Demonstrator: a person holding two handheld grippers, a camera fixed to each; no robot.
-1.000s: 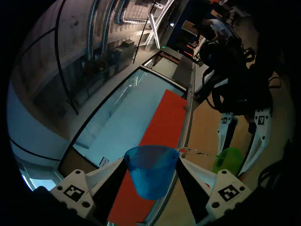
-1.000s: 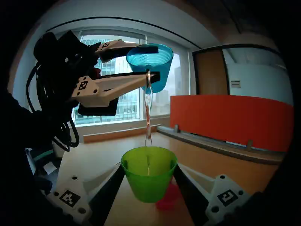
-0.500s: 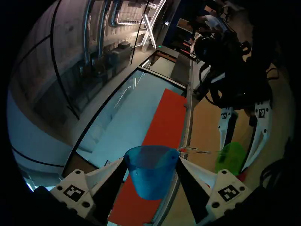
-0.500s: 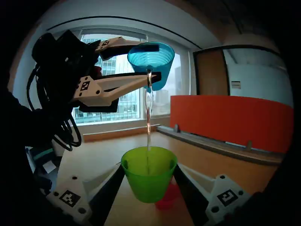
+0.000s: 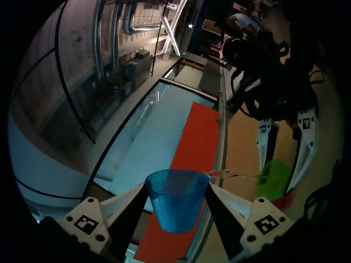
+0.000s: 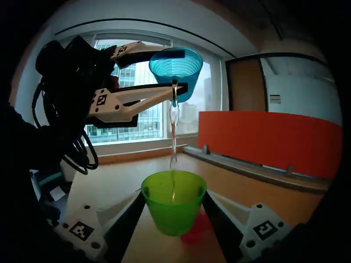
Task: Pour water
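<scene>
An office: orange desk partition [image 6: 272,140], high-rise window [image 6: 151,125].

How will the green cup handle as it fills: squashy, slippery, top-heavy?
Probably squashy: the green cup looks thin and translucent, so a harder squeeze may buckle it. Its wall widens upward, so in the right hand-held gripper it should wedge rather than slip as the water stream adds weight.

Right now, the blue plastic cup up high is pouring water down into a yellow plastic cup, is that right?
Not quite. The right gripper view shows the tipped blue plastic cup, held in the left tongs, pouring a thin stream of water into a translucent green plastic cup, not a yellow one, held in the right tongs.
</scene>
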